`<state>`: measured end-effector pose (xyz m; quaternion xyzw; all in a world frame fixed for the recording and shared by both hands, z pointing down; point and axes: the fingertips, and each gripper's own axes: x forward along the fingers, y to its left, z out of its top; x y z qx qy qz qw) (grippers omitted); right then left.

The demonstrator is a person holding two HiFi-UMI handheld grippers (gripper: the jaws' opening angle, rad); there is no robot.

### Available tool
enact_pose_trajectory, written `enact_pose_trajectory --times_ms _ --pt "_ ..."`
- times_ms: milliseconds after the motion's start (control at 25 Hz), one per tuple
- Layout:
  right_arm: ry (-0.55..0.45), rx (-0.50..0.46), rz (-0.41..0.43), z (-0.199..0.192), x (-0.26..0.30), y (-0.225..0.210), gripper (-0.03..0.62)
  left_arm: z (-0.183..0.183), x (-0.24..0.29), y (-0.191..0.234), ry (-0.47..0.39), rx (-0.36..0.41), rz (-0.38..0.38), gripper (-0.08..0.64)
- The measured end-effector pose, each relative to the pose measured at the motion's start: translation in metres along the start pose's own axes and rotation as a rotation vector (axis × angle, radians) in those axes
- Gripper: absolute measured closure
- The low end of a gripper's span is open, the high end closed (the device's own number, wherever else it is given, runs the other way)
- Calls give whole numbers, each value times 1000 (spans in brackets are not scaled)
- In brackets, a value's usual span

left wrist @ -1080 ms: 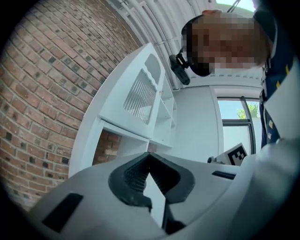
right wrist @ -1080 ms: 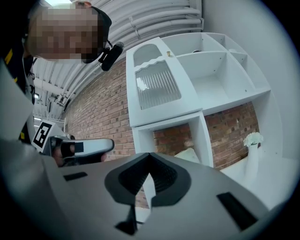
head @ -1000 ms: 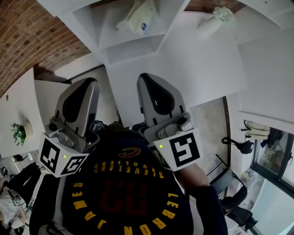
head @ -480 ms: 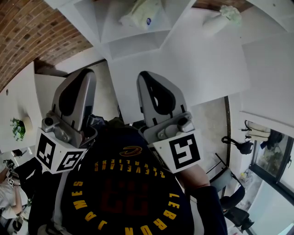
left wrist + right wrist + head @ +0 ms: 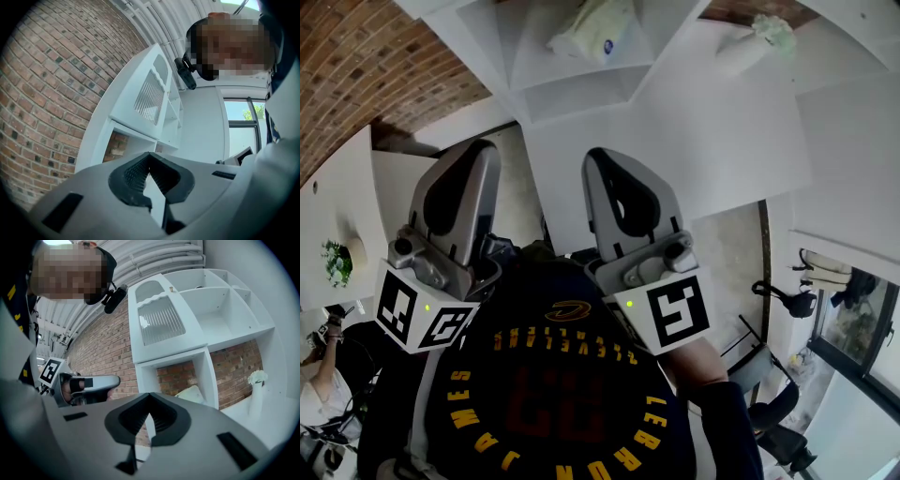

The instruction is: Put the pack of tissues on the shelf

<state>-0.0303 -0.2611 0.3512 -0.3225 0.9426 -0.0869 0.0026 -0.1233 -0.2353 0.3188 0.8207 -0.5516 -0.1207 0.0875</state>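
The pack of tissues, pale with a blue mark, lies in a compartment of the white shelf at the top of the head view. The right gripper view shows the pack of tissues in a lower compartment backed by brick. My left gripper and right gripper are held side by side close to the person's chest, well short of the shelf. The left gripper's jaws are shut with nothing between them. The right gripper's jaws are also shut and hold nothing.
A white vase with pale flowers stands on the shelf's ledge right of the tissue compartment, and the vase also appears in the head view. A brick wall runs behind the shelf. A white table with a small plant is at left.
The head view has tilted slightly, so the shelf sits a bit higher in it. The left gripper drifted a little to the left. Both grippers stay shut.
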Motion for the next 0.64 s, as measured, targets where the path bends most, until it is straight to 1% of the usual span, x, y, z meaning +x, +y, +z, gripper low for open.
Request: enact_pose_trajectory --times_ms 200,400,480,640 --pt "3 14 8 -3 1 -3 588 -3 4 -1 7 9 5 557" --pt "-46 28 13 6 3 -19 588 -14 23 -10 14 27 5 557" --pt "-21 25 6 2 7 -15 588 -8 22 -9 14 31 -9 557" --pt "62 -16 -42 -13 7 10 588 5 -2 1 31 -5 -46 557"
